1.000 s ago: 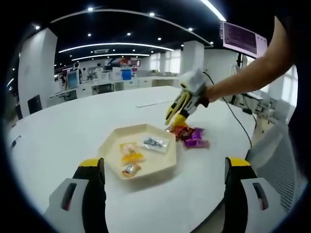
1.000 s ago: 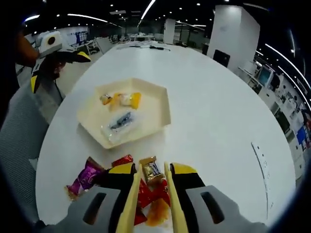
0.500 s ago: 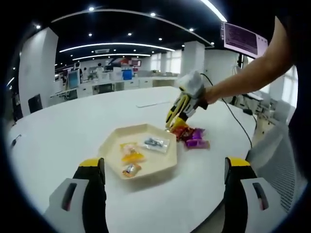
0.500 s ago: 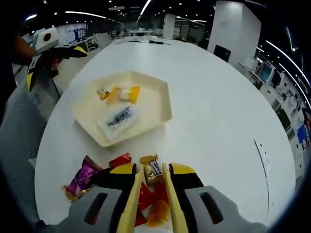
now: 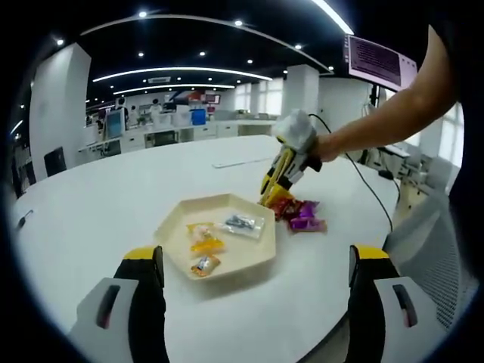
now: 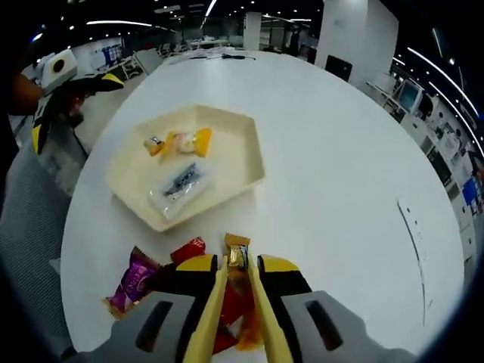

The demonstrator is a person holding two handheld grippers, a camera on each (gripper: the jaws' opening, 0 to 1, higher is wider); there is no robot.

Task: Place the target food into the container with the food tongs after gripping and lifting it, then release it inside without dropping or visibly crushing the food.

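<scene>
My right tongs [image 6: 234, 274] clamped on a gold-wrapped candy [image 6: 237, 252], lifted just above the candy pile [image 6: 162, 274] on the white surface [image 6: 333, 174]. Tray [image 6: 243, 171] sits near, beyond the pile, w/ 3 wrapped snacks in it. My left tongs [image 5: 253, 272] apart, holding nothing, hovering by the surface edge, tray [image 5: 175, 219] ahead.

Wrapper print [image 6: 238, 255] probably too small

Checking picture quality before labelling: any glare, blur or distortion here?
Left gripper view: fisheye bends the table edge; ceiling lights flare; tray sharp. Right gripper view: the tongs close up look soft; wrapped candy readable; table evenly lit.
</scene>
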